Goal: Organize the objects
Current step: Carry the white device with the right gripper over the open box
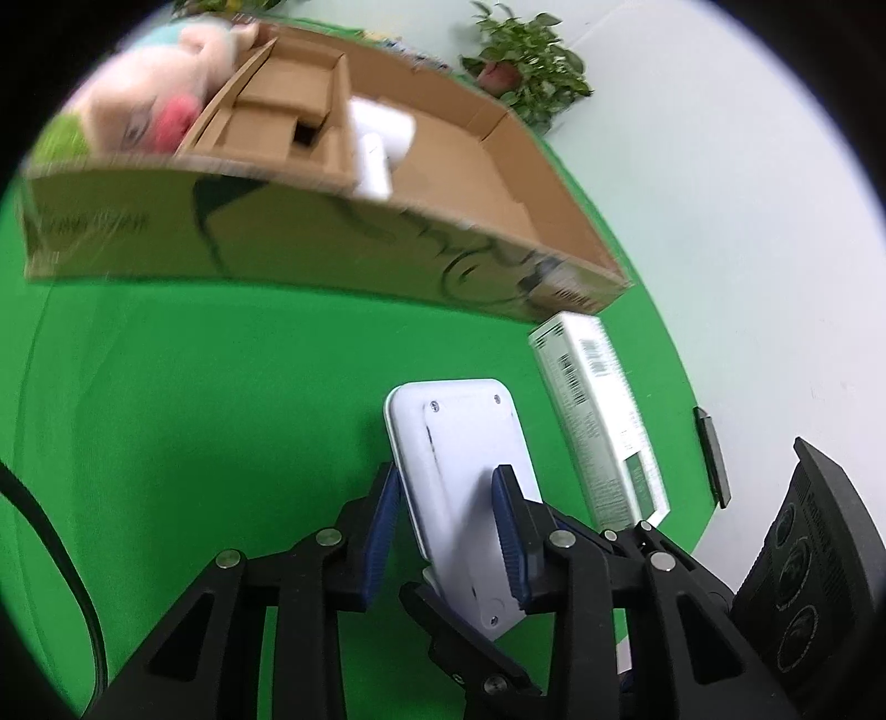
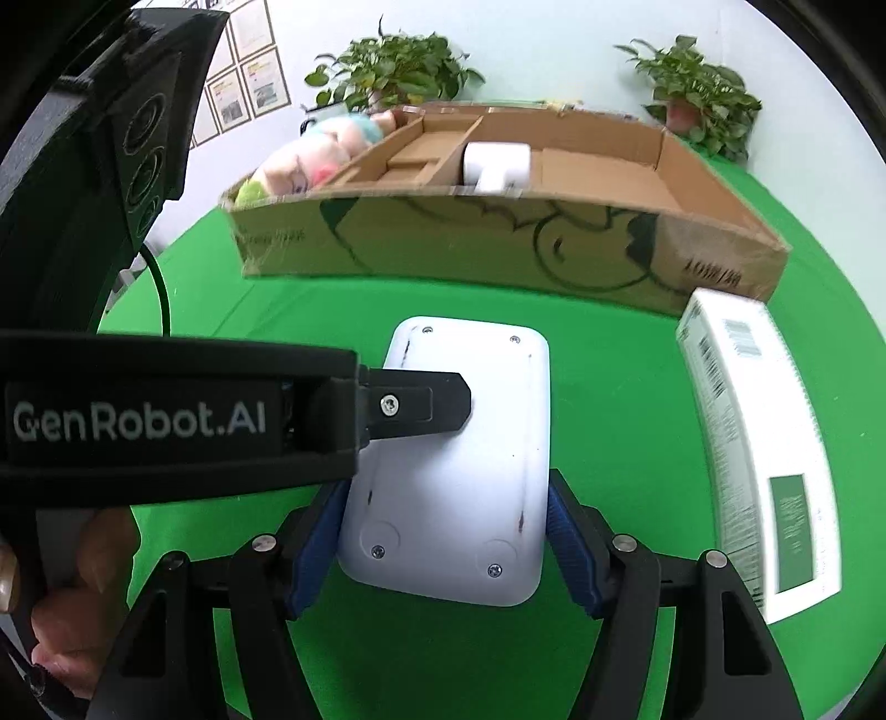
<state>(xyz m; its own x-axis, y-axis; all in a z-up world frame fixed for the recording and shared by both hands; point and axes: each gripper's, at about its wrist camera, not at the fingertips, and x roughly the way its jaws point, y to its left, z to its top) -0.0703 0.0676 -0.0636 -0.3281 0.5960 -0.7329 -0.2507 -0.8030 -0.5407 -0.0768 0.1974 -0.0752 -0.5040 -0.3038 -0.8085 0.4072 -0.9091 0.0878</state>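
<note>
Pale, plain wall (image 2: 554,50) behind everything, evenly lit. Two potted leafy plants (image 2: 387,72) (image 2: 698,94) standing against it, well apart. Framed sheets (image 2: 249,83) hung in a grid on the wall at far left of the right wrist view. Bright green cloth (image 1: 221,387) spread over the work surface, with a rounded edge meeting pale floor (image 1: 747,277).

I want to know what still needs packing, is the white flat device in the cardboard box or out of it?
Out. The white flat device sits over the green cloth in front of the cardboard box, gripped by the fingers of both grippers.
</note>
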